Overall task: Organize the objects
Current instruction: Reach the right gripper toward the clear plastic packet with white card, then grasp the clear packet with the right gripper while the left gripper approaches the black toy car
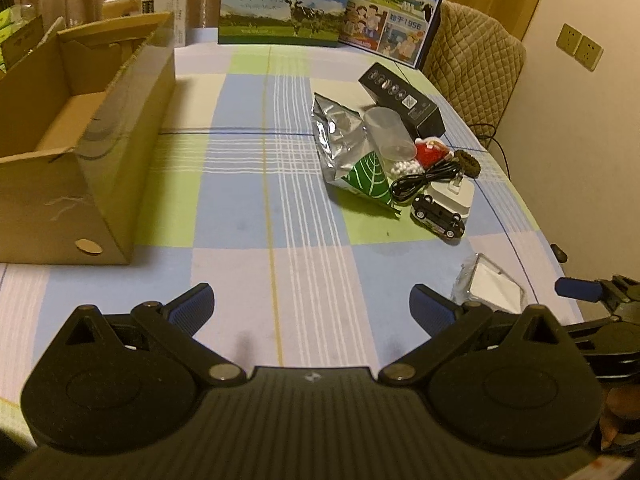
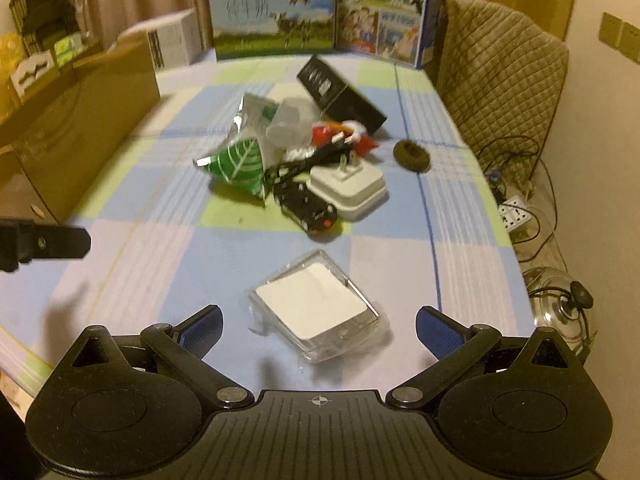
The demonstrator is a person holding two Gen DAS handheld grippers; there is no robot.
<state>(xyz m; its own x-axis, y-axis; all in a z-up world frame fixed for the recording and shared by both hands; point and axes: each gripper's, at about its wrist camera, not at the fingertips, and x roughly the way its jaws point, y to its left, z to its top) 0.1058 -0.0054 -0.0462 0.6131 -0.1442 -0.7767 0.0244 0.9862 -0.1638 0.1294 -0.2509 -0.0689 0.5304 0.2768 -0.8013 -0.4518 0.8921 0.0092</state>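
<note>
right gripper [image 2: 318, 326] jaws spread, lined up on clear plastic case with white insert [image 2: 318, 306] | left gripper [image 1: 312, 306] released, idle | open brown cardboard box [image 1: 80, 152] on the left, likely drop target

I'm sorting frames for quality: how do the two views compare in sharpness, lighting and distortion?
Left wrist view: fairly sharp, the toy car and silver bag crisp, warm dim light, strong fisheye bending of the cardboard box. Right wrist view: motion-blurred, the black box and the milk carton lettering smeared, the clear plastic case softened; dark vignetted corners in both.
</note>
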